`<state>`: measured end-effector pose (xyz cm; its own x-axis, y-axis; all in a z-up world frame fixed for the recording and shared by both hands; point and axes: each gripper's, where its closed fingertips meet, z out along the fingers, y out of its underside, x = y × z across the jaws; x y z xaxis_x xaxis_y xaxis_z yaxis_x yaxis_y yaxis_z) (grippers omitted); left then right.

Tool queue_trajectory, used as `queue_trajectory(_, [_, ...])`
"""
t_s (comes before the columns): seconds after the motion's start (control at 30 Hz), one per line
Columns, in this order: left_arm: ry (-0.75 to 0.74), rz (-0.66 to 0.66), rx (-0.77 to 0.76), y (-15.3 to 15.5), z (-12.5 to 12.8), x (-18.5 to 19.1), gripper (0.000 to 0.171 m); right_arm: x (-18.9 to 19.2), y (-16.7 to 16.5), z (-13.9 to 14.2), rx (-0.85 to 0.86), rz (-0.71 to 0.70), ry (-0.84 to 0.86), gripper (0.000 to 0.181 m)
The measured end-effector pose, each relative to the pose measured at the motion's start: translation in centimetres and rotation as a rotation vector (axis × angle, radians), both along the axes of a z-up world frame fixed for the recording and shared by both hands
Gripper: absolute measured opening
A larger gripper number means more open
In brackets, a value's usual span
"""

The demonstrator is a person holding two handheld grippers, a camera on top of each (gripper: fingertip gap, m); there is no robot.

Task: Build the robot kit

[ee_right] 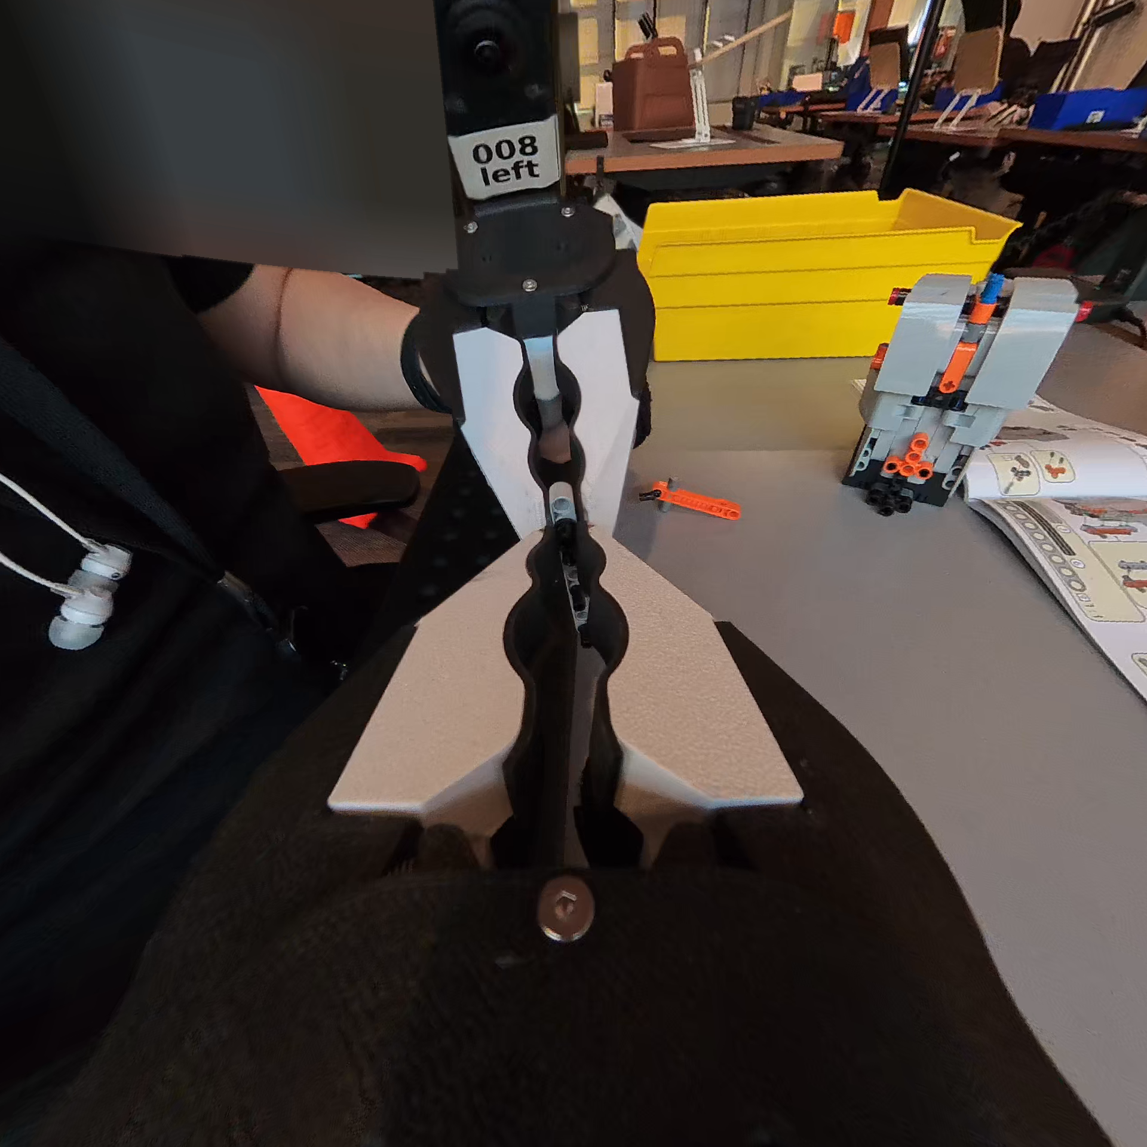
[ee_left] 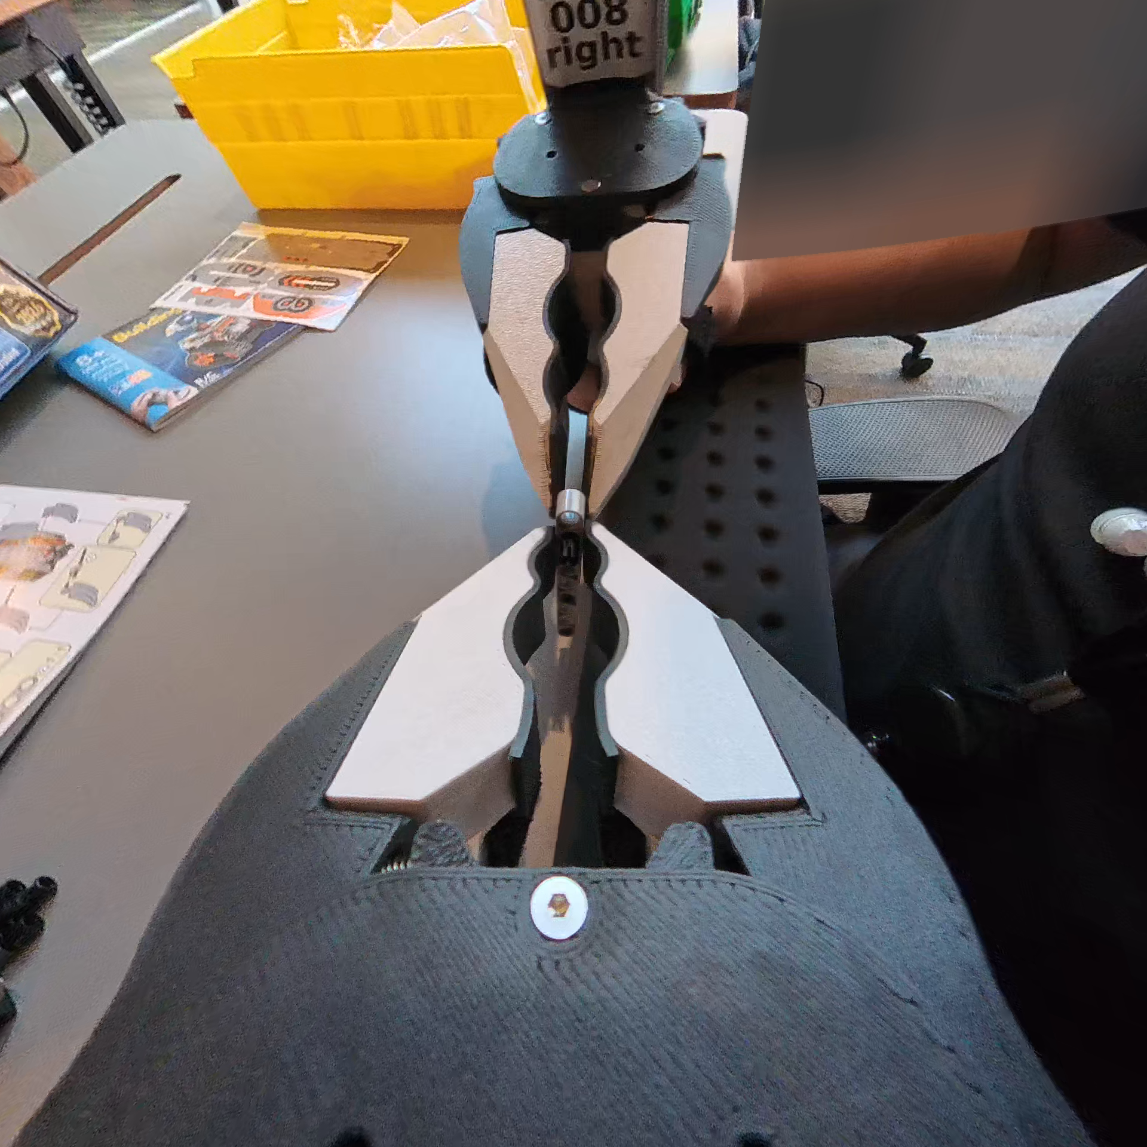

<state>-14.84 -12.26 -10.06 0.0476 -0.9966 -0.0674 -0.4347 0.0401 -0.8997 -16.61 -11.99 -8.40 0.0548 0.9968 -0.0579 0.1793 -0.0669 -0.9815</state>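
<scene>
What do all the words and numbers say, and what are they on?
I don't read writing out; here is where it stands.
White label on the right tongs: printed, clear.
White label on the left tongs: printed, clear.
Sticker sheet: small print.
Blue booklet: blurred.
Open instruction booklet: too small.

Black printed gripper [ee_left: 568, 527] shells, pale grey fingers [ee_left: 459, 683] (silver hex screw [ee_left: 558, 907])

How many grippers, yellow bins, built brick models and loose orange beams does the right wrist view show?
Grippers: 2, left gripper and right gripper, each shut on a small piece
Yellow bin: 1
Built brick model: 1
Loose orange beam: 1
Total: 5
</scene>
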Motion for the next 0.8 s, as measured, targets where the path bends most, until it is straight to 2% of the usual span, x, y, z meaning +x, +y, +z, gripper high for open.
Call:
queue_trajectory(0.1, [0.063,-0.013,0.038,-0.1,-0.8,-0.1,0.005,0.1,-0.1,-0.8,-0.031,0.048,-0.028,0.005])
queue_trajectory(0.3, [0.130,-0.027,0.026,-0.1,-3.2,-0.5,0.005,-0.6,-0.3,-3.3,0.070,0.099,-0.210,0.009])
queue_trajectory(0.47, [0.106,-0.030,0.018,0.0,-3.0,-0.7,0.005,-0.7,-0.2,-3.2,0.043,0.103,-0.206,0.005])
queue_trajectory(0.6, [0.042,-0.021,-0.046,0.2,-2.3,-1.0,0.006,-0.6,0.1,-3.1,0.031,0.093,-0.183,0.005])
queue_trajectory(0.8, [0.112,0.000,-0.024,0.3,-3.3,-1.3,0.006,-0.8,0.2,-4.2,0.048,0.081,-0.243,0.005])
